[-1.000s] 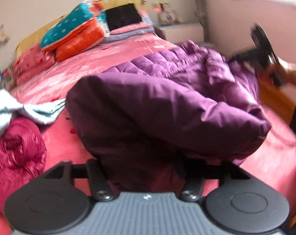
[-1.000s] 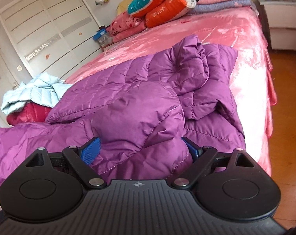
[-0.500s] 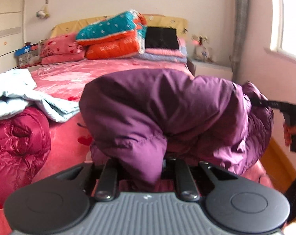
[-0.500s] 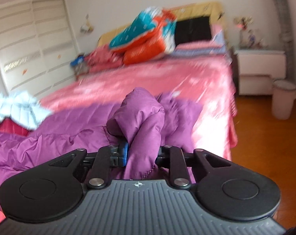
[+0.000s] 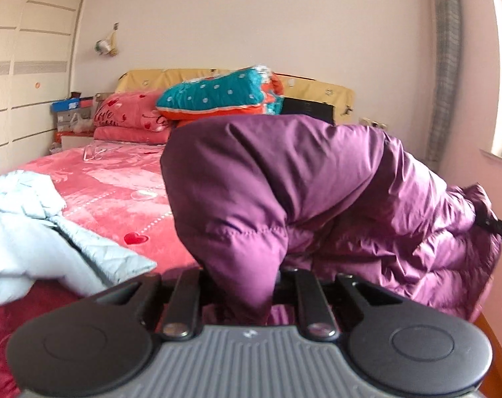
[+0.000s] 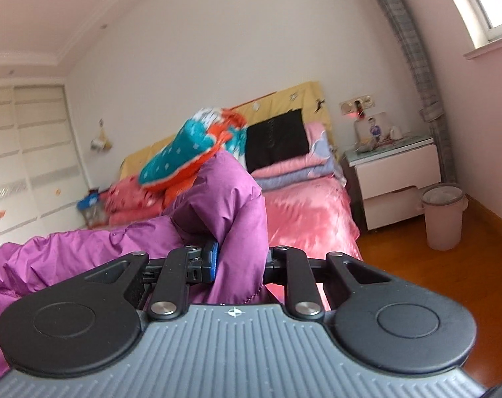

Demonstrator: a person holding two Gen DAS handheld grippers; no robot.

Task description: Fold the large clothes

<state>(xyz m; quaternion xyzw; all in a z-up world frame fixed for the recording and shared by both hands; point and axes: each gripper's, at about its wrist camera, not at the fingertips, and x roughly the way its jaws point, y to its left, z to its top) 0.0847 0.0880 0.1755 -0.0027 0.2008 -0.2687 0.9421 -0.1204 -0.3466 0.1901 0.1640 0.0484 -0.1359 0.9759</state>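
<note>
Bed (image 5: pixel 118 195): big and pink, spreading out ahead of both grippers.
Coat (image 5: pixel 284 179): purple and puffy. It hangs in a hump between the two grippers, just above the bed.
How the coat feels: I think it is soft, light and a bit slippery. It will sag and slide, so grab a thick bunch at each end.
Pile (image 5: pixel 218 96): folded blankets and pillows far ahead, at the head of the bed. Not in the way.
Blue coat (image 5: pixel 29 232): pale, lying near the left gripper, on its left side. It could get caught under the fold.
Red coat (image 5: pixel 5 325): low on the left, under the blue one.
Bin (image 6: pixel 445 217): on the floor, off to the right of the right gripper. Well away.
Left gripper (image 5: pixel 242 285): pinching a fat fold of the coat.
Right gripper (image 6: pixel 239 260): pinching another fold, which stands up right in front of it.
</note>
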